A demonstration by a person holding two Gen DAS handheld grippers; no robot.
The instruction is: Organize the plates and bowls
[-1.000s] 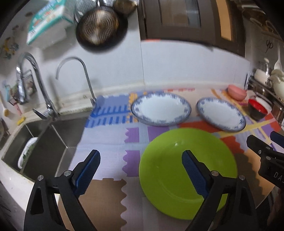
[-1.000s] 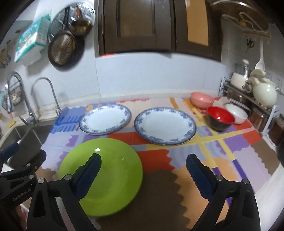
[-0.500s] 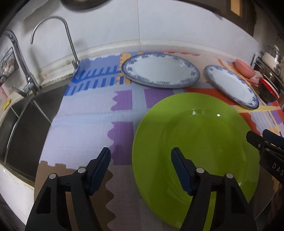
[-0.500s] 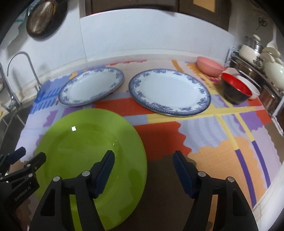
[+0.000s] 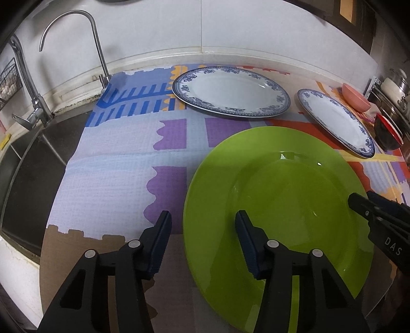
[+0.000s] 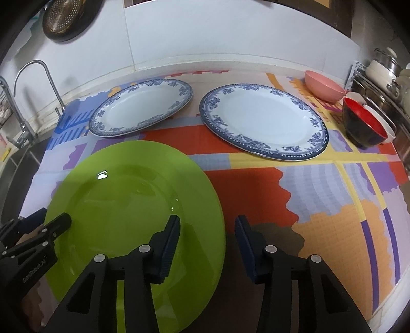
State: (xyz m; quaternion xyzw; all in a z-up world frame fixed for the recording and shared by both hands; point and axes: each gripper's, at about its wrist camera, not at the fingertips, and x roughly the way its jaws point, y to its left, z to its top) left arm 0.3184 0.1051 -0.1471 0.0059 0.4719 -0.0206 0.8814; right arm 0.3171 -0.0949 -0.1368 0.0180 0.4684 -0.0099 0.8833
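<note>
A large green plate (image 5: 282, 205) (image 6: 133, 202) lies flat on the patterned mat near the counter's front. My left gripper (image 5: 202, 225) straddles its left rim, one finger over the mat and one over the plate; the jaws are closing and the pads stand apart from the rim. My right gripper (image 6: 207, 228) straddles the right rim the same way, jaws closing, pads not touching. Two white plates with blue borders lie behind: one on the left (image 5: 230, 91) (image 6: 141, 106), one on the right (image 5: 335, 120) (image 6: 264, 121). A pink bowl (image 6: 324, 85), a red-lined black bowl (image 6: 364, 125) and a white bowl (image 6: 384, 123) stand at the far right.
A sink (image 5: 28, 166) with two taps (image 5: 97, 51) lies to the left of the mat. A rack with pots (image 6: 384, 69) stands at the right wall. A strainer pan (image 6: 66, 18) hangs on the wall. The counter's front edge (image 6: 384, 294) runs close on the right.
Both grippers have come down and forward onto the green plate's opposite rims, and both pairs of jaws have narrowed. The plates have not moved.
</note>
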